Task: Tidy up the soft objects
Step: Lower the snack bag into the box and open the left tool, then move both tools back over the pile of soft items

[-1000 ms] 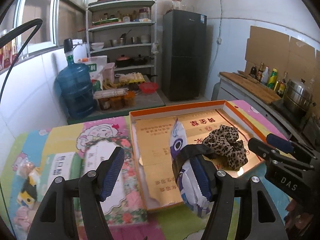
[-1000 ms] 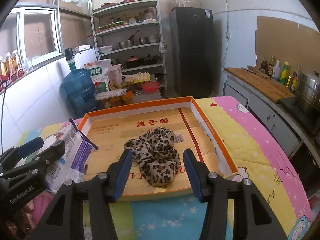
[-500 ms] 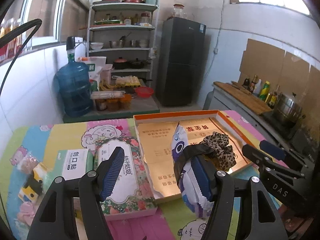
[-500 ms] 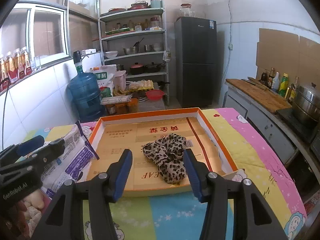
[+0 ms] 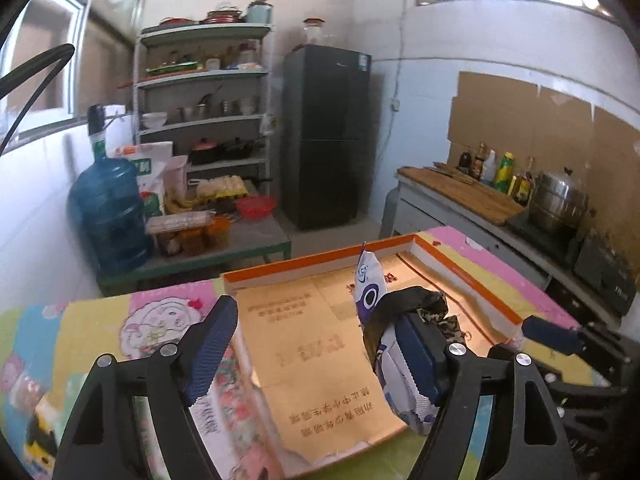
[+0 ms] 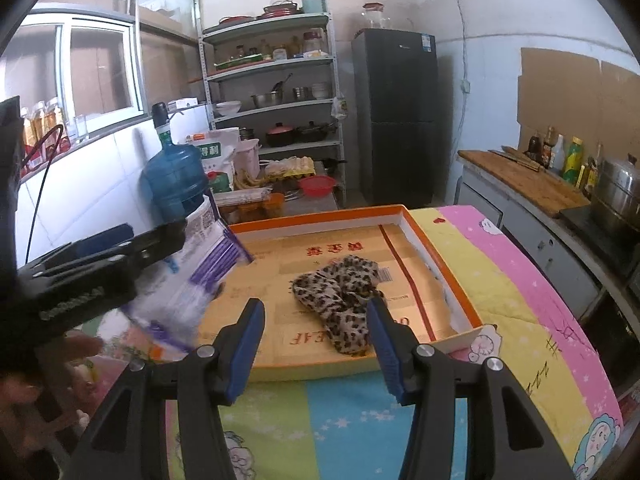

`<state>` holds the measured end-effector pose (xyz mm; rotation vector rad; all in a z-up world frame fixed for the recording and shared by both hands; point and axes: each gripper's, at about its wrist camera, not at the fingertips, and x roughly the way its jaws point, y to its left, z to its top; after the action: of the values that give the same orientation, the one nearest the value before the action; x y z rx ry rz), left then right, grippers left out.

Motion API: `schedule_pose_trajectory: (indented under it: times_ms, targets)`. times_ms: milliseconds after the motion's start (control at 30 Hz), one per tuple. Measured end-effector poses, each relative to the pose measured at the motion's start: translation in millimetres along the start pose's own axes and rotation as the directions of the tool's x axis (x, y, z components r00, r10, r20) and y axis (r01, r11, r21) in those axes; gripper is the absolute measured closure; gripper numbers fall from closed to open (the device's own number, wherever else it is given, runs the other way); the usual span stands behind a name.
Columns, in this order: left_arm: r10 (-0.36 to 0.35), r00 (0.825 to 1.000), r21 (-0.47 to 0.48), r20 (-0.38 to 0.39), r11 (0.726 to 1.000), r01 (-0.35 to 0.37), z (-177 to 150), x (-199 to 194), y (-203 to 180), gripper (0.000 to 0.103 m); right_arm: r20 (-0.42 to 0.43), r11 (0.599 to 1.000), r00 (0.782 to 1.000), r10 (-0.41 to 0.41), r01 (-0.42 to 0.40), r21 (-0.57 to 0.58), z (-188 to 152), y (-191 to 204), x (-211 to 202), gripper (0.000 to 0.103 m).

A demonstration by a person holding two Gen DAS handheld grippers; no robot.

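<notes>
Kitchen table: left gripper (image 5: 316, 354) opening, white packet (image 5: 394, 376) against 1 finger.

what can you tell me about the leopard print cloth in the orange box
The leopard print cloth is a soft, crumpled piece of tan fabric with dark spots, bunched into an uneven heap rather than folded. It lies on the cardboard floor of the shallow orange-rimmed box, toward its right side, one end trailing toward the near rim. Nothing grips it: the right hand-held gripper hangs open in front of it. From the left wrist view it is mostly hidden.
</notes>
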<state>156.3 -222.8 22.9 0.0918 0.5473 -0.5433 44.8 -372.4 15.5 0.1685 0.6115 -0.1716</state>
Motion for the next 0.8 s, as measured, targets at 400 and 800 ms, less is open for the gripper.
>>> schedule_pose_trajectory:
  times_ms: [400,800]
  targets:
    - [-0.014,0.945,0.074,-0.326,0.996,0.04,-23,60,-16,0.023,-0.04,0.999,0.999,0.013,-0.011,0.049,-7,-26,22,0.05]
    - [-0.008,0.977,0.076,-0.214,0.997,0.025,-17,6,-9,0.023,-0.032,0.998,0.999,0.019,-0.017,0.065,-13,-26,15,0.05]
